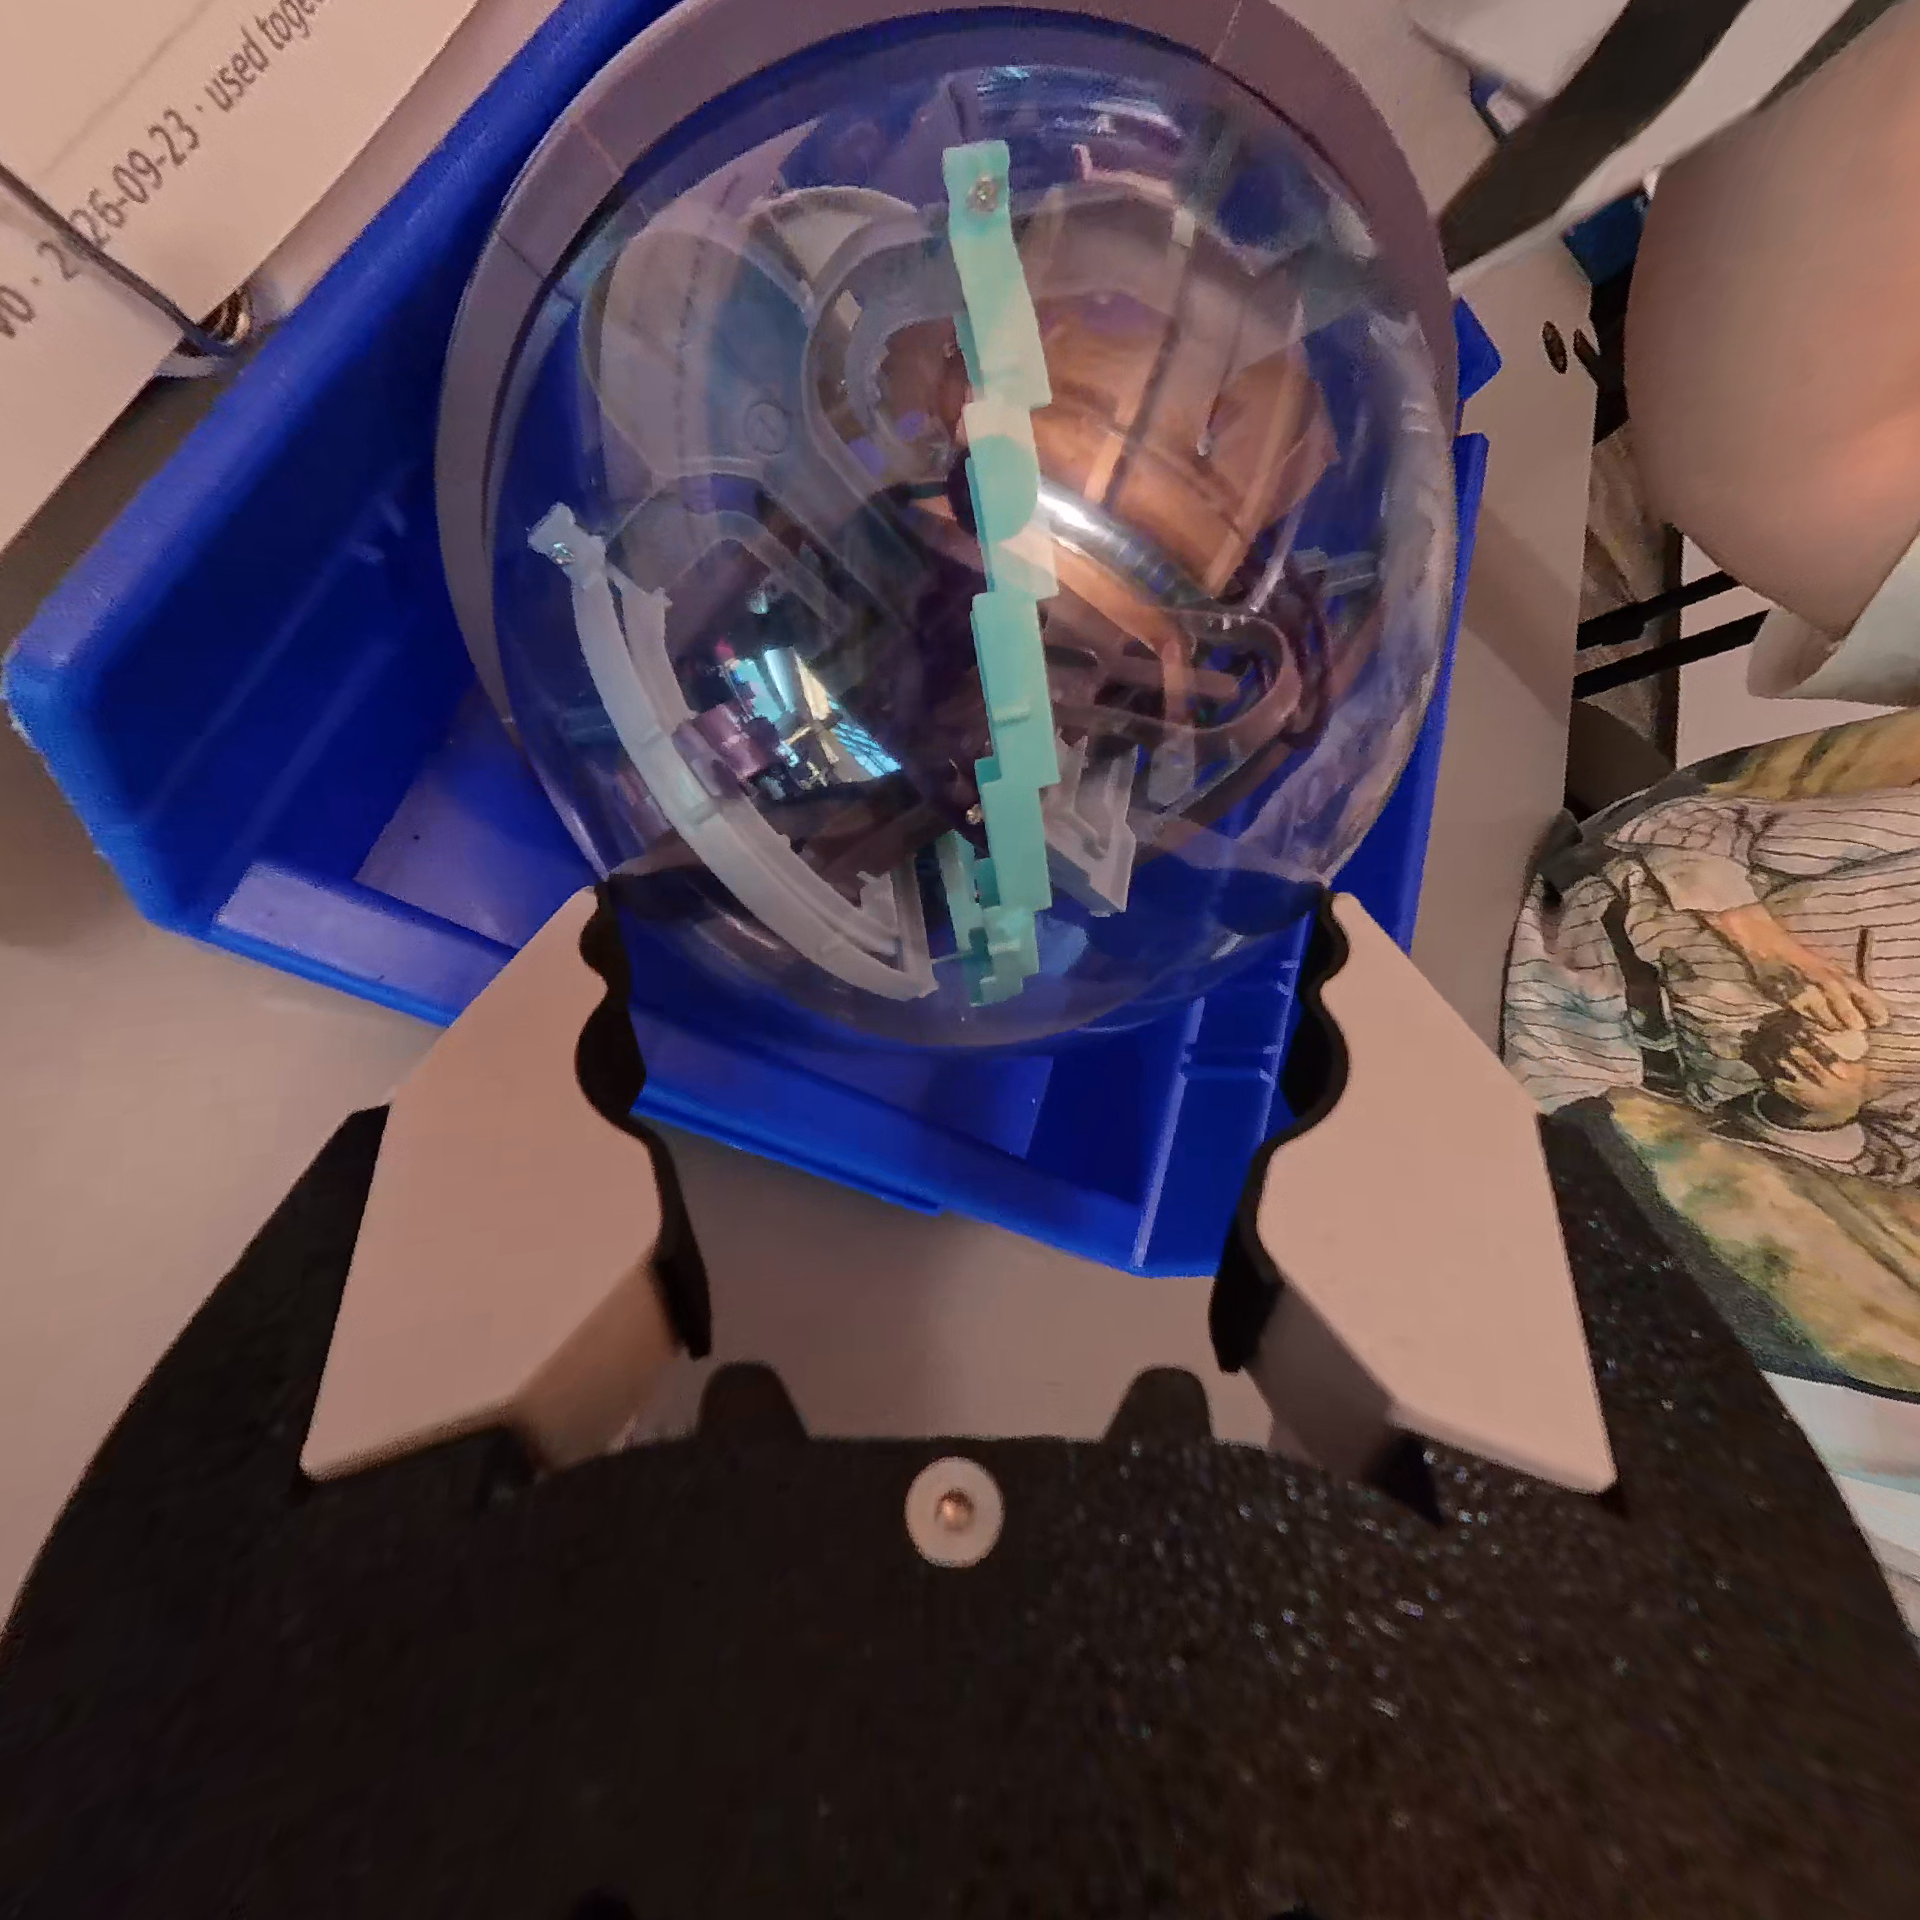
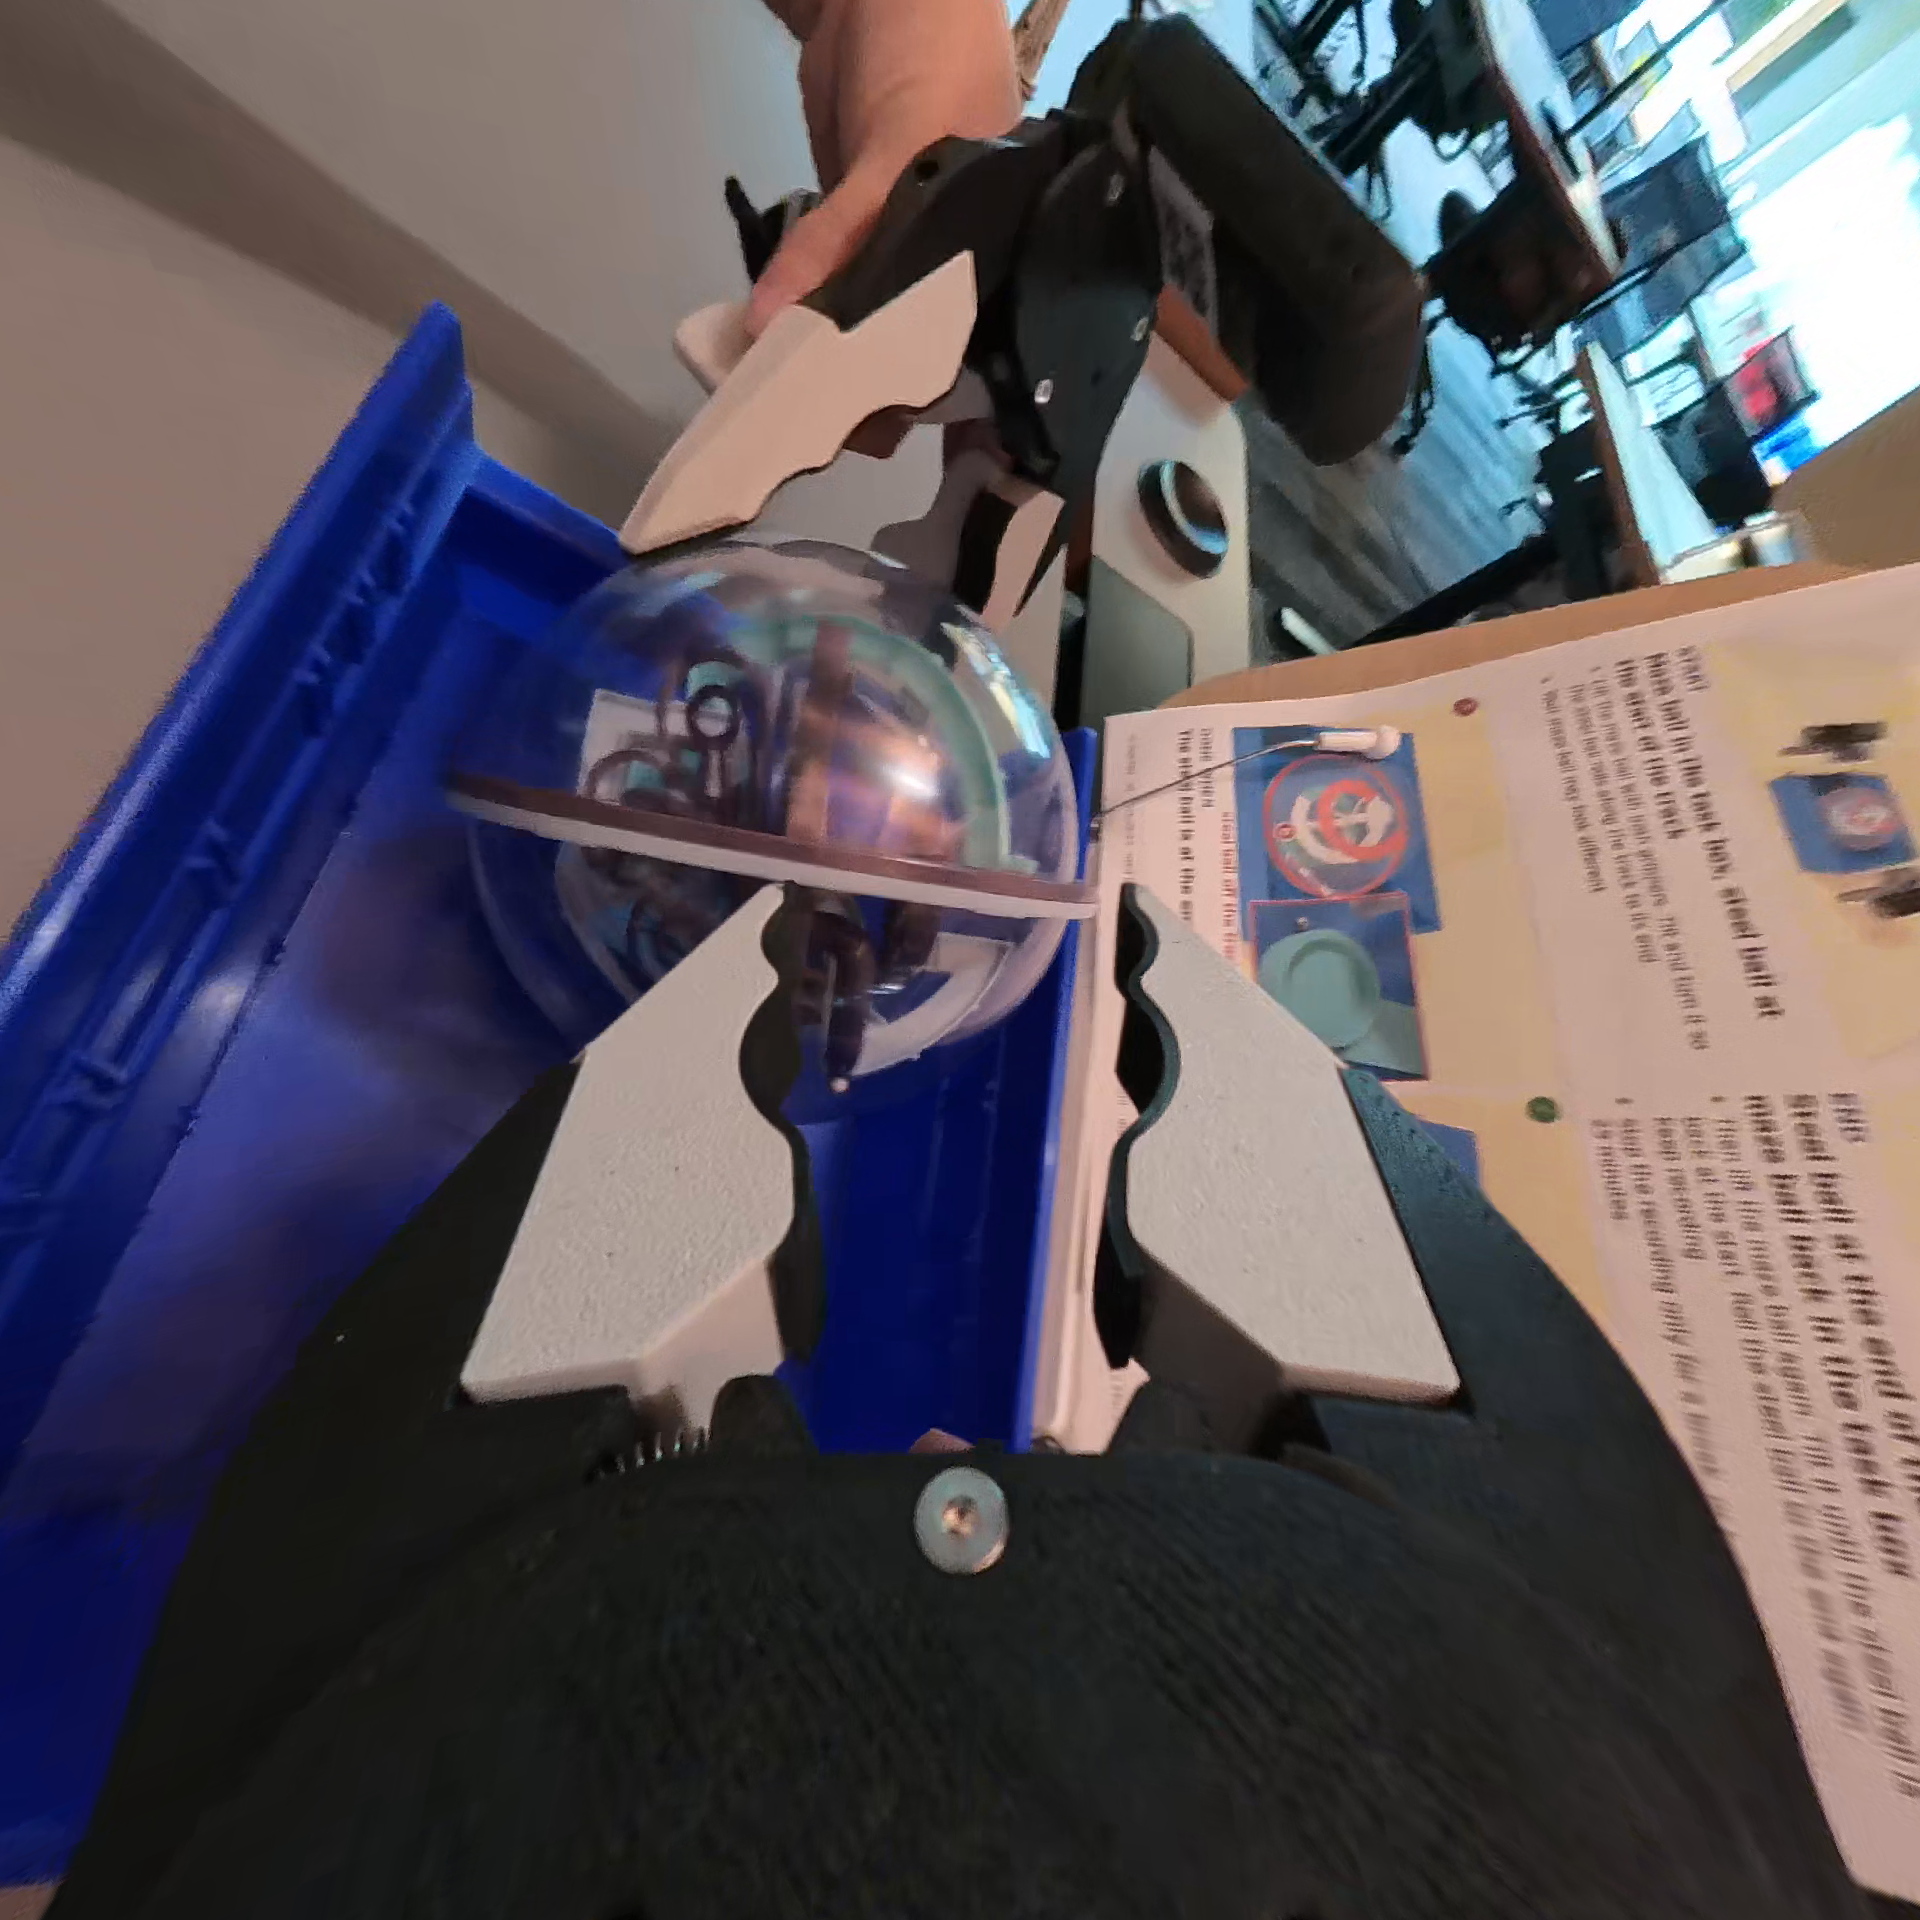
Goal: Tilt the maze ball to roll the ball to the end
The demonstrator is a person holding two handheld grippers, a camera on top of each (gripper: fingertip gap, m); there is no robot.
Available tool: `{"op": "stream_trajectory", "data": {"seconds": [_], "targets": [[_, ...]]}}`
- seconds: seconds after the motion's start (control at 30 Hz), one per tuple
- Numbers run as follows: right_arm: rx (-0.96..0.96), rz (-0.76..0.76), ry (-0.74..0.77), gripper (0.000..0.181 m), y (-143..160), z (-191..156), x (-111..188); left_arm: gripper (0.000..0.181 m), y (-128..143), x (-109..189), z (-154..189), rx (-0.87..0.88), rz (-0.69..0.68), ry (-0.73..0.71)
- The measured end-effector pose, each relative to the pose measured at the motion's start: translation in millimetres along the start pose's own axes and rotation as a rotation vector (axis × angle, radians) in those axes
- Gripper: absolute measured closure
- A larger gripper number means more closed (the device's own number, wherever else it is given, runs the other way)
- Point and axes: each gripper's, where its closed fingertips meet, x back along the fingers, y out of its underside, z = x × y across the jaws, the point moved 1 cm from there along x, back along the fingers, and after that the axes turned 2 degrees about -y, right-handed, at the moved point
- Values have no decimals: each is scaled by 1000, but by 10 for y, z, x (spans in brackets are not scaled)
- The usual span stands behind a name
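Note:
The maze ball (image 1: 935,520) is a clear sphere with a grey ring around it and teal, grey and purple tracks inside. It sits over the blue bin (image 1: 260,727). My left gripper (image 1: 971,914) has its fingers spread wide, and both tips press against the near lower part of the sphere. In the right wrist view the maze ball (image 2: 790,790) is tilted, and a left finger (image 2: 800,416) lies on top of it. My right gripper (image 2: 951,904) is open, and the edge of the ring lies at its fingertips. I cannot make out the small steel ball.
The blue bin (image 2: 260,935) has high walls around the ball. A printed instruction sheet (image 2: 1558,987) lies to the right of the bin, with more paper (image 1: 135,156) behind it. A person's hand (image 2: 883,135) holds the left gripper. A patterned cloth (image 1: 1714,1039) lies to the right.

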Motion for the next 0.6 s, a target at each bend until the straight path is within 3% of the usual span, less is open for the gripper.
{"op": "stream_trajectory", "data": {"seconds": [0.13, 0.23, 0.5, 0.6], "targets": [[91, -121, 19, 153, 151, 42, -18, 59, -25, 19, 2, -22, 41, -32], [178, -217, 27, 135, 289, 41, 28, 62, -55, 36, 9, -18, 89, -46], [332, -346, 11, 139, 344, -12, -9, 62, -80, 65, 7, -23, 156, -56], [250, -280, -118, 110, 245, -230, -39, 63, -85, 63, 12, -17, 167, -63]]}}
